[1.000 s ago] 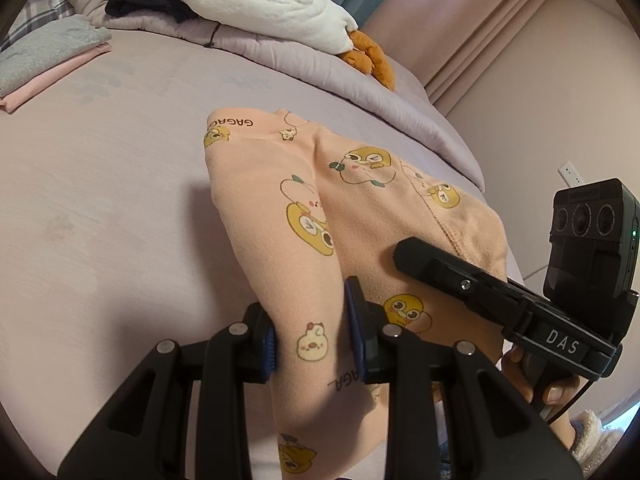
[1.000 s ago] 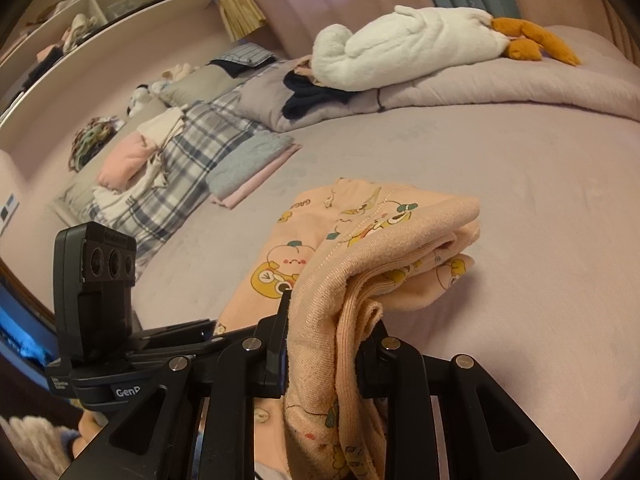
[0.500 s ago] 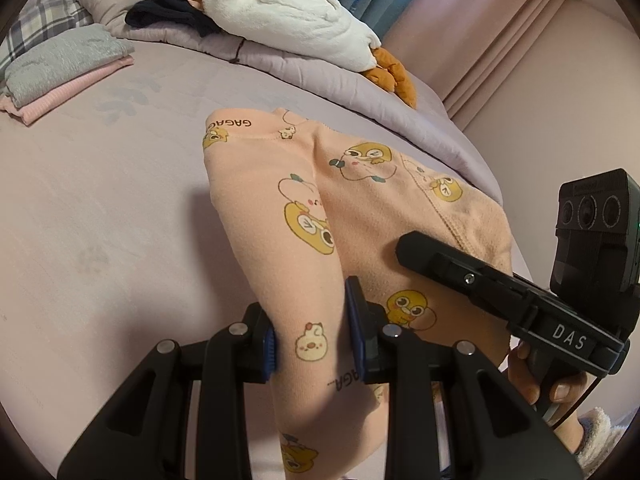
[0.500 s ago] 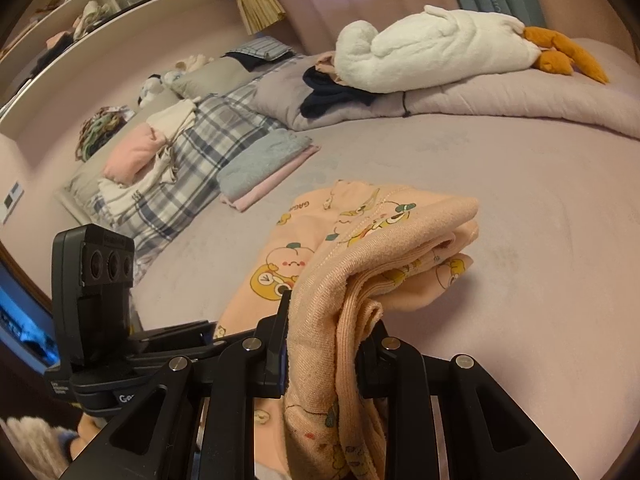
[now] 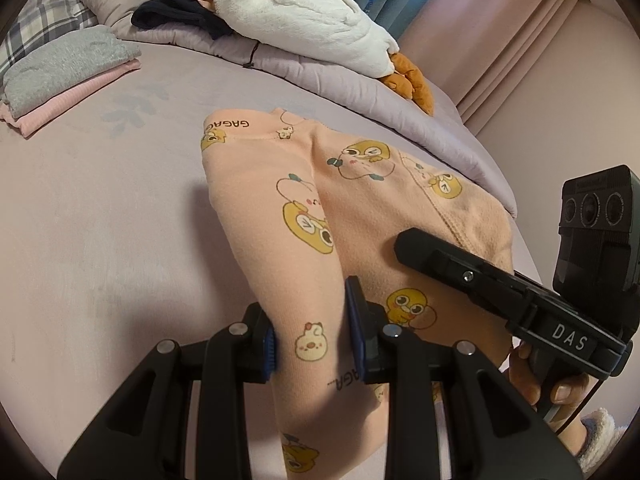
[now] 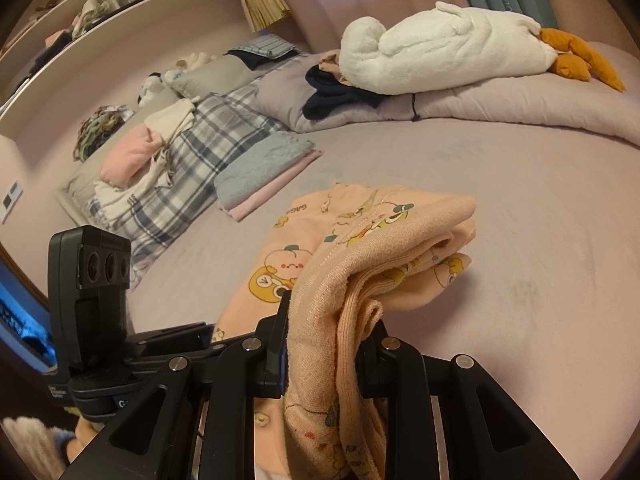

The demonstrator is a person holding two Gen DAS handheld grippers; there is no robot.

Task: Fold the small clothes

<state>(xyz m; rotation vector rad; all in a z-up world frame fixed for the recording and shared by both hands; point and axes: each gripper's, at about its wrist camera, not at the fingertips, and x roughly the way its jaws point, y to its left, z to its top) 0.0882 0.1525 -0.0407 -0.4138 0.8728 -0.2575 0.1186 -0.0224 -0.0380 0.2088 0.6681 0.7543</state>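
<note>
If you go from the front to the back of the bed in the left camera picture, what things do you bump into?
Left tongs pinching the peach duck-print pants → the pants' waistband end → the rolled lilac quilt → the white plush goose lying on it → the curtains.

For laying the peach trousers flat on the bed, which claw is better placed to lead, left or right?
Probably the left claw: it is shut on a single flat leg of the peach trousers. The right claw is shut on a thick bunched fold.
</note>
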